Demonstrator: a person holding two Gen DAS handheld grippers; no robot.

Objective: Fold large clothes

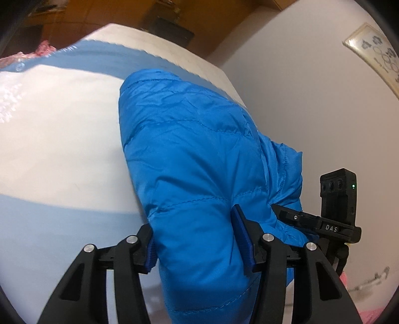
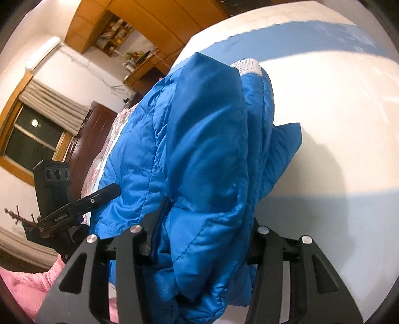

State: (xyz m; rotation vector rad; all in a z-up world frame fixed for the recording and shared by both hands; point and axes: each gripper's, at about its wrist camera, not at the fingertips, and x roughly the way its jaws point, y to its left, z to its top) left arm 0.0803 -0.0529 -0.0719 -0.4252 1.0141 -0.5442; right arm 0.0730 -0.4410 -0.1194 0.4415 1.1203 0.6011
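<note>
Your left gripper (image 1: 197, 239) pinches a thick fold of the blue jacket (image 1: 199, 154); both pads press into the padding, so the jaws stand about half closed on cloth. Your right gripper (image 2: 204, 224) grips another bunch of the same jacket (image 2: 204, 139) in the same way, though its right-hand pad is buried under the fabric and cannot be seen. The jacket is lifted at these two held edges and trails away onto the bed (image 1: 62, 139), a white surface with pale blue bands.

Hidden or unclear: the jacket's lower edge runs out of both frames behind the finger mounts, and how many layers are caught in each grip cannot be told. The far bedding at the left view's upper left is blurred.

Seen only in the left view: the other gripper's black body (image 1: 336, 199) beside the jacket, and a framed picture (image 1: 374, 54) on the wall. Seen only in the right view: a grey knit patch (image 2: 247, 66) at the jacket's far end, a window (image 2: 32, 142), wooden cupboards (image 2: 149, 20), and a pink sleeve (image 2: 22, 284) at lower left.
</note>
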